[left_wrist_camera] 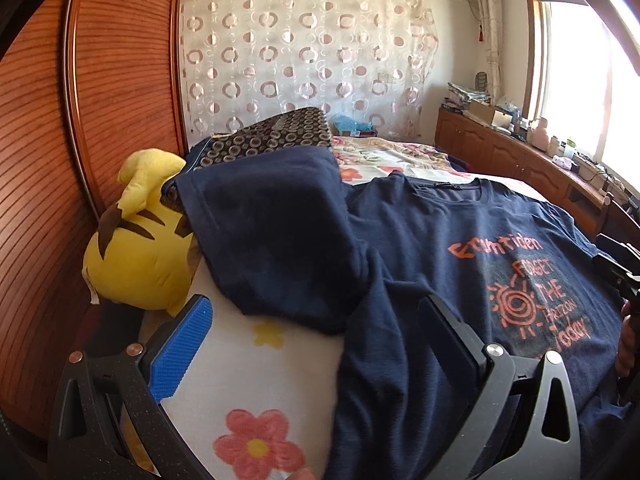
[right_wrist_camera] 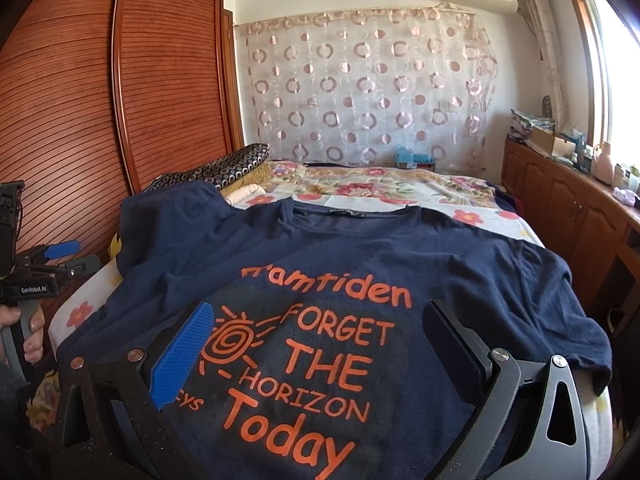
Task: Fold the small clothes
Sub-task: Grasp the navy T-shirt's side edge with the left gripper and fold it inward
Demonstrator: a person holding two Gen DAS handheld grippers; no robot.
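A navy T-shirt (right_wrist_camera: pixel 360 256) with orange print lies face up on the bed, collar toward the far wall. Its left sleeve (left_wrist_camera: pixel 276 232) drapes up over a yellow plush toy (left_wrist_camera: pixel 140 248). My left gripper (left_wrist_camera: pixel 316 320) is open above the shirt's left side, one blue pad over the flowered sheet and the other finger over navy cloth. My right gripper (right_wrist_camera: pixel 320 328) is open low over the printed chest, holding nothing. In the right wrist view the left gripper (right_wrist_camera: pixel 52 260) shows at the far left, held by a hand (right_wrist_camera: pixel 32 328).
A wooden slatted wardrobe (right_wrist_camera: pixel 120 100) stands close along the bed's left side. A dark patterned cushion (left_wrist_camera: pixel 272 132) lies behind the sleeve. The flowered bedsheet (right_wrist_camera: pixel 380 188) stretches to the curtain. Low wooden cabinets (right_wrist_camera: pixel 568 208) with clutter line the right wall under the window.
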